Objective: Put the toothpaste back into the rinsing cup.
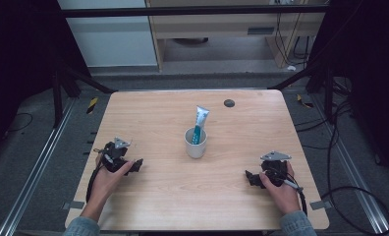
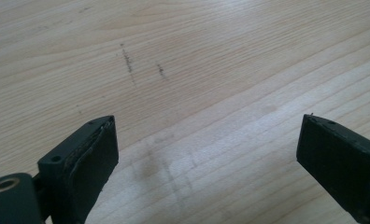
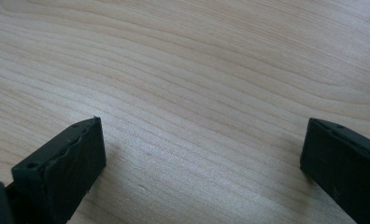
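Note:
A white cup (image 1: 196,143) stands upright near the middle of the wooden table (image 1: 158,113), and a blue-and-white tube (image 1: 200,121) leans out of it. My left gripper (image 1: 135,165) rests low on the table at the front left, held by a hand. It is open (image 2: 206,135), with bare wood between its jaws. At the front right sits my right gripper (image 1: 250,178), also hand-held. It is open (image 3: 202,140) and holds nothing. Both grippers point inward and lie well apart from the cup.
A small dark round disc (image 1: 229,103) lies near the table's far edge. Faint dark scuffs (image 2: 127,60) mark the wood ahead of the left gripper. Black frame legs, cables and a pale cabinet (image 1: 232,29) stand beyond the table.

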Available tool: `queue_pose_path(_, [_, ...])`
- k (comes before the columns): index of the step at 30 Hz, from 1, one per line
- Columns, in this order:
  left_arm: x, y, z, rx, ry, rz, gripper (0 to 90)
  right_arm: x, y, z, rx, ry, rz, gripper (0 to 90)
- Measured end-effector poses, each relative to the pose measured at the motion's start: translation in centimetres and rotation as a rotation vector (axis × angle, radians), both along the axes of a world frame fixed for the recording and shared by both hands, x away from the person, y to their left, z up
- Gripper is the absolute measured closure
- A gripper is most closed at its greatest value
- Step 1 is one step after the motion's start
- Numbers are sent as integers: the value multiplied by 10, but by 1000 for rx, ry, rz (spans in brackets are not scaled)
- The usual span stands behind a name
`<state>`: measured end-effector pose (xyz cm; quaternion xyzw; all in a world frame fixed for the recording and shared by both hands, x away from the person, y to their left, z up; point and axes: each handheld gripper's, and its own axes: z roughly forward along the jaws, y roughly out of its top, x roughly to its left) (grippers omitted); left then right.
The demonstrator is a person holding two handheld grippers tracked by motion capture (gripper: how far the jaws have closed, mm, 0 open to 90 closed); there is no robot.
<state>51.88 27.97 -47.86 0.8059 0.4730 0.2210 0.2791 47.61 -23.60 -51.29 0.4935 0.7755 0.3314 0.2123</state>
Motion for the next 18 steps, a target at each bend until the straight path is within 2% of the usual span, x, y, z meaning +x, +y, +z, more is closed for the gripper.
queue_pose_path(8, [8,14,-6,20,-22,11,58,0,0,0,0,0,0,4])
queue_pose_path(12, [12,20,-8,3,-37,26,58,0,0,0,0,0,0,4])
queue_pose_path(18, [21,25,-12,0,-43,38,58,0,0,0,0,0,0,4])
